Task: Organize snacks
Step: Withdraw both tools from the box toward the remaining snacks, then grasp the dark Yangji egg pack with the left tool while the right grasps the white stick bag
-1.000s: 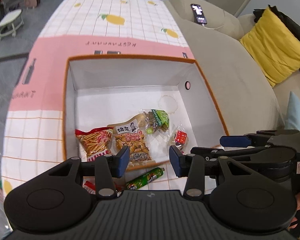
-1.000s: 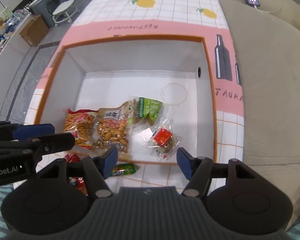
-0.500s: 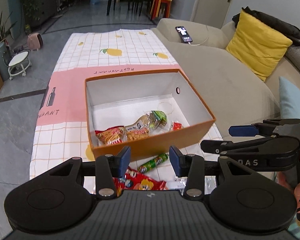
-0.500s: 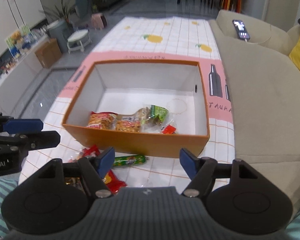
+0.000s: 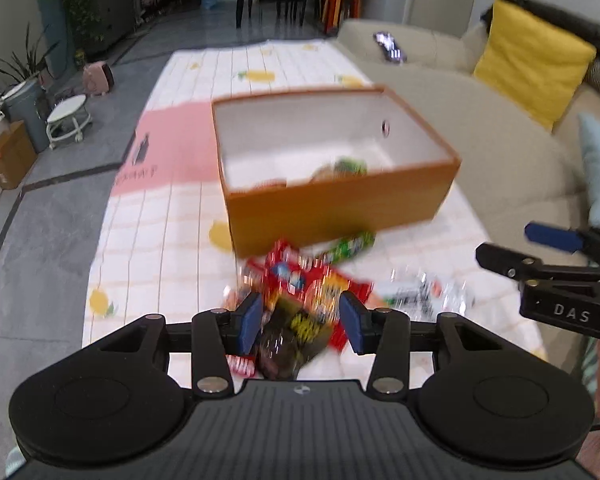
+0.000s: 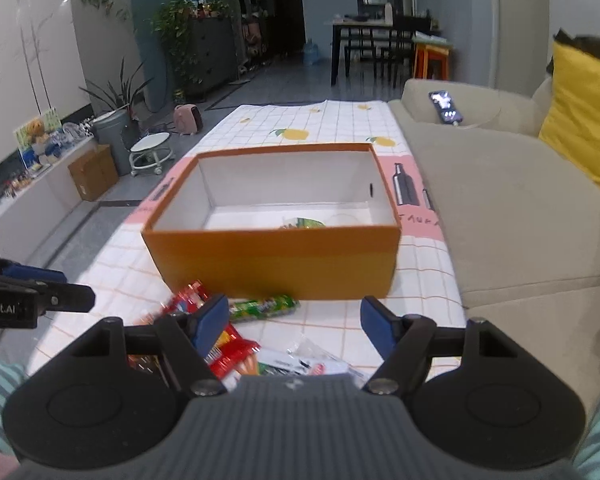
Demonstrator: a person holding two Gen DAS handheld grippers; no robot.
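- Sofa (image 6: 512, 208): beige, fills the right of the right wrist view; a yellow cushion (image 6: 584, 136) sits at its upper right and a phone (image 6: 444, 106) lies on its arm.
- Cloth (image 6: 332, 124): checked white with a pink band, runs up the frame centre and covers the table.
- Box (image 6: 276, 264): orange outside, white inside, open-topped, at frame centre on the cloth. A green packet (image 6: 306, 223) shows above its near wall.
- Snack pile (image 5: 304, 284): red, yellow and dark packets on the cloth, lower centre of the left wrist view, just in front of the box; blurred.
- Green stick snack (image 6: 262, 307): lies flat just beside the box's near wall.
- Clear packet (image 6: 308, 362): lower centre, apart from the box.
- Left gripper (image 5: 300, 322): fingers spread, over the pile, holding nothing.
- Right gripper (image 6: 292, 322): fingers wide apart, above the cloth, empty.
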